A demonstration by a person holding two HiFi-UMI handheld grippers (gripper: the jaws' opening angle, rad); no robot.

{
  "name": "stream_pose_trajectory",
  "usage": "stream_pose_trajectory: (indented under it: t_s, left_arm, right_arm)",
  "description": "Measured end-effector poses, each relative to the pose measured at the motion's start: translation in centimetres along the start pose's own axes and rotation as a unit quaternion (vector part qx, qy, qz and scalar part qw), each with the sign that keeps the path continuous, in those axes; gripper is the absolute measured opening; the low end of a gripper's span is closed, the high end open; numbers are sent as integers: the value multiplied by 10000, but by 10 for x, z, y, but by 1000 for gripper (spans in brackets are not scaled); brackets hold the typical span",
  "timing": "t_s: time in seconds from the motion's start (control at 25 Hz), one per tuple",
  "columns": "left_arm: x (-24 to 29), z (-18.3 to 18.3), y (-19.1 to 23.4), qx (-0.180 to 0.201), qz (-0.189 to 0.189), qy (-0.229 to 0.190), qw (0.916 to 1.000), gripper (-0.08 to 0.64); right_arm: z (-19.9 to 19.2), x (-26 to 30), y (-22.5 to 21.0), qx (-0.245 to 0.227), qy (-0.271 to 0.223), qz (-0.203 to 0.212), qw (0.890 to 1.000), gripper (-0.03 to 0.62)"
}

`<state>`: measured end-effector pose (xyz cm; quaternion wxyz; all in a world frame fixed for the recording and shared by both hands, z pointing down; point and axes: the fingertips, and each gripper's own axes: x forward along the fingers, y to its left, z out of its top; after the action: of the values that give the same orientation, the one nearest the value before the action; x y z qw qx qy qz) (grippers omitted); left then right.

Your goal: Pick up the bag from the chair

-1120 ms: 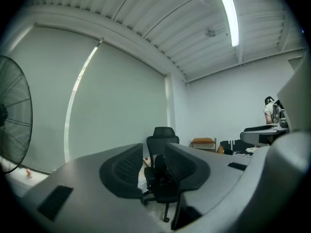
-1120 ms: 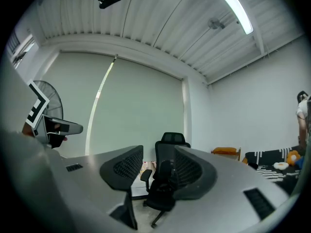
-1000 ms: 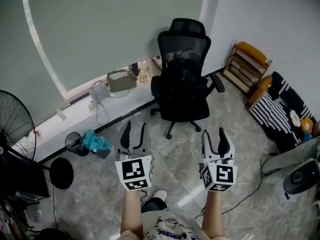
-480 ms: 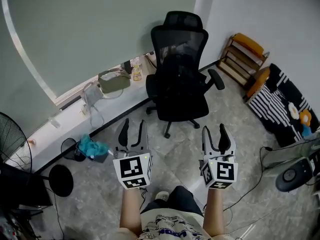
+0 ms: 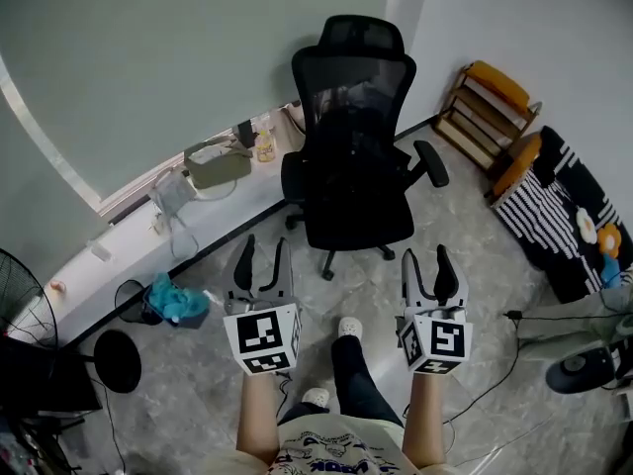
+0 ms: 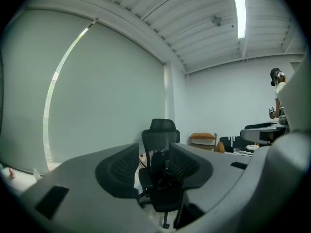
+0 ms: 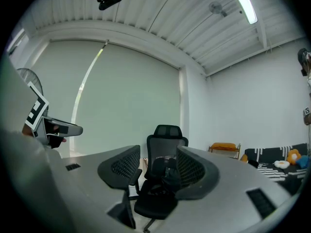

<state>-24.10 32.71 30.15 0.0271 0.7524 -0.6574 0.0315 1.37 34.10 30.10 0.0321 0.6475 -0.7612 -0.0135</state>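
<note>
grey floor (image 5: 465,236), far corner: black chair (image 5: 351,181) with dark bag (image 7: 162,171); left gripper (image 5: 261,255) and right gripper (image 5: 428,263) near it, jaws wide apart, empty.

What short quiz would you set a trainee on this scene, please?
1. True or false: the left gripper and the right gripper are both short of the chair and touch nothing.
2. Where does the dark bag lie? A: on the chair's seat. B: on the floor. C: on the window ledge.
3. Fill in: the jaws of each gripper stand ___.

Key: 1 true; 2 A; 3 apart.
</note>
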Motion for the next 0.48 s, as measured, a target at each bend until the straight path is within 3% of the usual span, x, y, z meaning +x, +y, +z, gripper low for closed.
stream_pose_trajectory:
  t_s: [0.48]
  left_arm:
    - [178, 22, -38, -36, 407, -20, 9992, 189]
  right_arm:
    - [9, 180, -92, 29, -78, 378, 9993, 239]
